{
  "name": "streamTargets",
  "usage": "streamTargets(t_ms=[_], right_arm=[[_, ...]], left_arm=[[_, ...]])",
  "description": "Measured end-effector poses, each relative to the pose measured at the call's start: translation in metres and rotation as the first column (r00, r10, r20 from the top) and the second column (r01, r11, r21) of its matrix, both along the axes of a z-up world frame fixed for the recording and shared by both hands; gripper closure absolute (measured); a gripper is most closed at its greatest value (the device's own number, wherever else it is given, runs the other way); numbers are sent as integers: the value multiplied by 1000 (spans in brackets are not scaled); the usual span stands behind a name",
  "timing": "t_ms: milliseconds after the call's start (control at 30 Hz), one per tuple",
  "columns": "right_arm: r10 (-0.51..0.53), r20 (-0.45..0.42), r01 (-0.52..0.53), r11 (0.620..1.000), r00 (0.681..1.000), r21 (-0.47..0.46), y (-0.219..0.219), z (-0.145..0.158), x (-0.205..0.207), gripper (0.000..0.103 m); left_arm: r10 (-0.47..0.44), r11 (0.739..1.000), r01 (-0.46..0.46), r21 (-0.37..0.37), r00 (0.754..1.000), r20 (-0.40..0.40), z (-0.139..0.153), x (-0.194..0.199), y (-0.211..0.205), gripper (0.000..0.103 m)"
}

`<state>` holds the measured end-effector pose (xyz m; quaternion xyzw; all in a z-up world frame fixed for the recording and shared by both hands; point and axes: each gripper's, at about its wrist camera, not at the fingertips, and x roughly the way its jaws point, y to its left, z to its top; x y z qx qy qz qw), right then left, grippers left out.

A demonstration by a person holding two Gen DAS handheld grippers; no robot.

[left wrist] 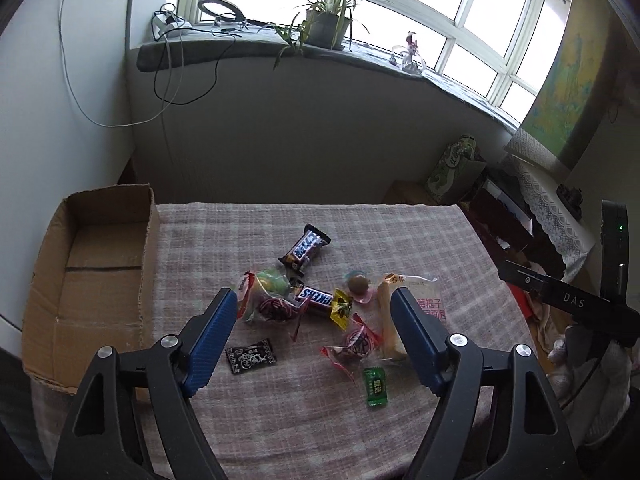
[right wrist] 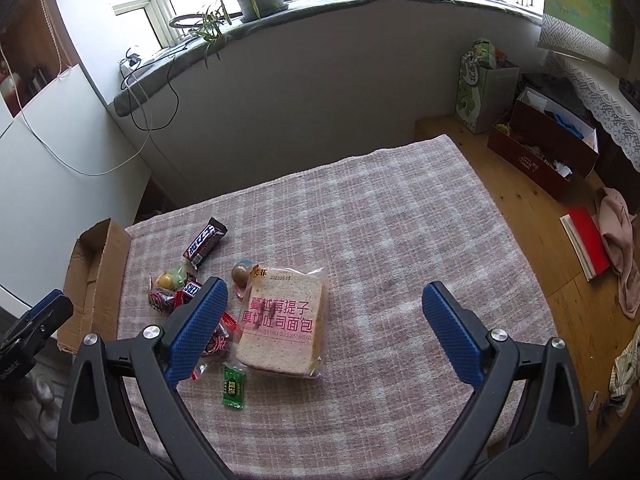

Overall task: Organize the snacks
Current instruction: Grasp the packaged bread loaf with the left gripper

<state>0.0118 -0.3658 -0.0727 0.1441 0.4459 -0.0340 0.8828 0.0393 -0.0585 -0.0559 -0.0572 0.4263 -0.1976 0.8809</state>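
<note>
Snacks lie heaped on the checked cloth (right wrist: pixel 400 216) just right of the cardboard box (left wrist: pixel 92 272), where I judge they belong. My left gripper (left wrist: pixel 314 312) hangs above the heap, jaws apart and empty; my right gripper (right wrist: pixel 324 304) spreads wide over the bagged toast (right wrist: pixel 280 324), gripping nothing. Its finger (right wrist: pixel 196 324) hides several sweets; the box's near end is cut off.

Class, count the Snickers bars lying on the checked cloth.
2. One Snickers bar lies apart, toward the window; the second bar sits in the snack pile. Others may hide beneath wrappers.
</note>
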Motion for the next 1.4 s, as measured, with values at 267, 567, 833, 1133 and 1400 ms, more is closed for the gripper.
streamTargets(t_ms=[267,567,833,1133,1400], right_arm=[[66,-108,-39,971,992,236,-12,-42,12,16],[111,-185,-37,932,976,361,-21,-78,28,38],[138,-231,-14,885,963,466,-26,-102,41,48],[170,-274,10,834,947,552,-25,-126,52,53],[168,-302,44,808,938,587,-29,-140,56,58]], left_arm=[[-192,977,170,-125,963,-190,-39,22,-50,43],[-319,945,273,-177,888,-330,-86,39,-97,64],[-307,951,267,-156,867,-393,-114,56,-105,66],[-327,944,271,-186,835,-442,-127,66,-112,66],[-349,936,275,-219,809,-474,-137,72,-118,56]])
